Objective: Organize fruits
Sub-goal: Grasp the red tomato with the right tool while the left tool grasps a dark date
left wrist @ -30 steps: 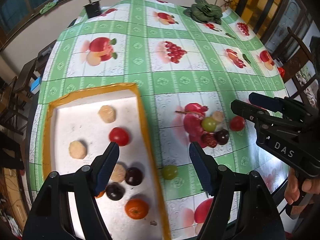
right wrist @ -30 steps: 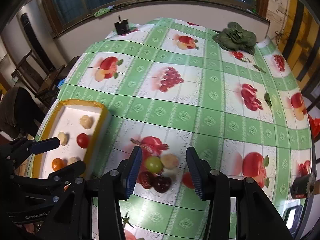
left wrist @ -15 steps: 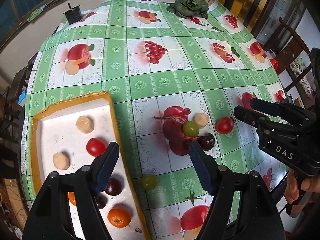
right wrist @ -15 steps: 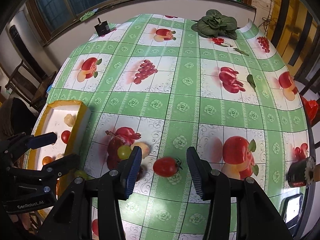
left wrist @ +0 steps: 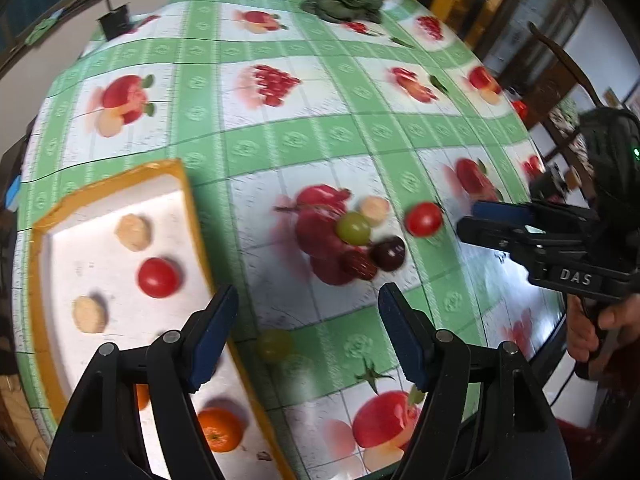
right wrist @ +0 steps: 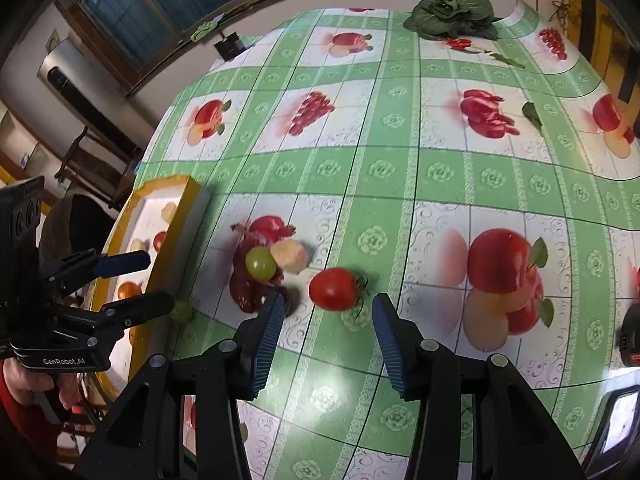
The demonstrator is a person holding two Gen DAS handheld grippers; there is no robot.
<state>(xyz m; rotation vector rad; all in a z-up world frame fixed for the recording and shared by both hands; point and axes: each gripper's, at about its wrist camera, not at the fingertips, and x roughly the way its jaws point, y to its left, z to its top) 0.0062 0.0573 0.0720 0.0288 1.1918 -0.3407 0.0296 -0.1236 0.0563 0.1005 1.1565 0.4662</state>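
The right gripper [right wrist: 326, 338] hovers low over the tablecloth [right wrist: 440, 172] with its jaws spread wide, holding nothing — a cherry tomato [right wrist: 333, 289] lies on the cloth just beyond the gap between its fingertips. Left of that tomato sit a pale peeled fruit [right wrist: 289, 256] and a green grape [right wrist: 261, 263], touching each other, with a dark fruit partly hidden behind the left finger. The left gripper [left wrist: 308, 336] is also spread and empty, straddling the right wall of the yellow-rimmed tray [left wrist: 188, 200]; a second green grape [left wrist: 274, 345] rests on the cloth between its fingers, just beside the tray. Nearest in the tray is an orange [left wrist: 219, 429], then a red tomato [left wrist: 159, 278] flanked by two pale peeled fruits [left wrist: 133, 232]. Further out on the cloth, two dark plums [left wrist: 387, 253] lie beside the grape cluster. At the far edge of the table rest a leafy green vegetable [right wrist: 452, 10] and a small black box [left wrist: 114, 22]
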